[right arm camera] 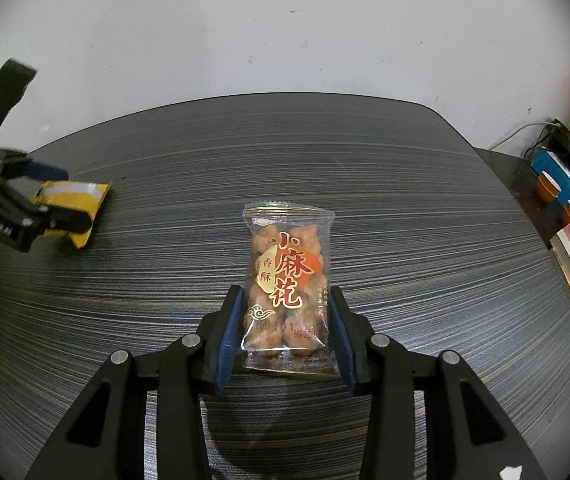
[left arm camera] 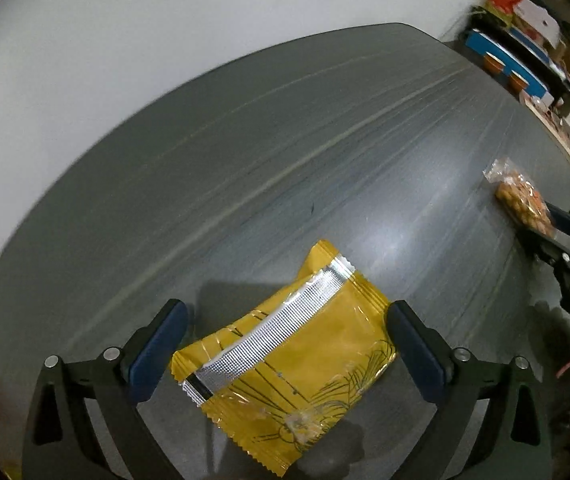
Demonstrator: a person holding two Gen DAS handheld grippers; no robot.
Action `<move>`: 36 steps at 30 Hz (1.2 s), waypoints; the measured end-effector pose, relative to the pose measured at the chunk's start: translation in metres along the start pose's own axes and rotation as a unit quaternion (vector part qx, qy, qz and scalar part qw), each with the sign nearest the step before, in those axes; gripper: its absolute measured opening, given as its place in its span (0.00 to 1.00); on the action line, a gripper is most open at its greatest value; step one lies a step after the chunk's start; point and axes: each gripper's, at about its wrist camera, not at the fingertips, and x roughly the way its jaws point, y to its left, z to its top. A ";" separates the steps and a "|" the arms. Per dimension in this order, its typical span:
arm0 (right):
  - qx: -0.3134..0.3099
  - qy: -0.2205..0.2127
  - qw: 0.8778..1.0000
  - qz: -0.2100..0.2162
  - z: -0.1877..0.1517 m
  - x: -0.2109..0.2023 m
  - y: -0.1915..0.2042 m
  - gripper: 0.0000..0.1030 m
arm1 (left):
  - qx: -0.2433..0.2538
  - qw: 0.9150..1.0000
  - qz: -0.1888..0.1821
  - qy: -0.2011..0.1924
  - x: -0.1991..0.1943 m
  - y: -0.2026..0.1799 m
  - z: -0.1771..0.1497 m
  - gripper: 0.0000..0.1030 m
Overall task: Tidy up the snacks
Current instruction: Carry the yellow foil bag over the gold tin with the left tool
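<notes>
Low in the left wrist view, the left gripper point(left arm camera: 285, 344) stands wide around the yellow packet point(left arm camera: 285, 364), pads not touching it. At lower centre of the right wrist view, the right gripper point(right arm camera: 285, 336) brackets the clear twist-snack bag point(right arm camera: 288, 280) on the striped table point(right arm camera: 405, 200), jaws narrow; contact is unclear. Closing should be gentle and centred, since both wrappers likely crumple or slip.

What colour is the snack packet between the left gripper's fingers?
Yellow, with a silver seam strip; the yellow packet shows best in the left wrist view, between the left gripper fingers.
</notes>
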 end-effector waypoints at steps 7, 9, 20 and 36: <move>0.000 0.000 1.000 0.002 0.001 0.001 0.001 0.39 | -0.053 0.998 0.021 0.007 -0.020 -0.011 -0.063 0.96; 0.000 0.000 1.000 0.003 0.000 0.001 0.000 0.40 | -0.064 0.998 0.025 0.013 -0.027 -0.014 -0.080 0.96; -0.001 0.000 1.000 0.002 0.001 0.003 0.001 0.41 | -0.031 0.999 0.021 0.028 -0.070 -0.046 -0.163 0.96; -0.001 0.000 1.000 0.002 0.001 0.003 0.002 0.41 | 0.043 0.999 0.021 0.026 -0.102 -0.076 -0.198 0.98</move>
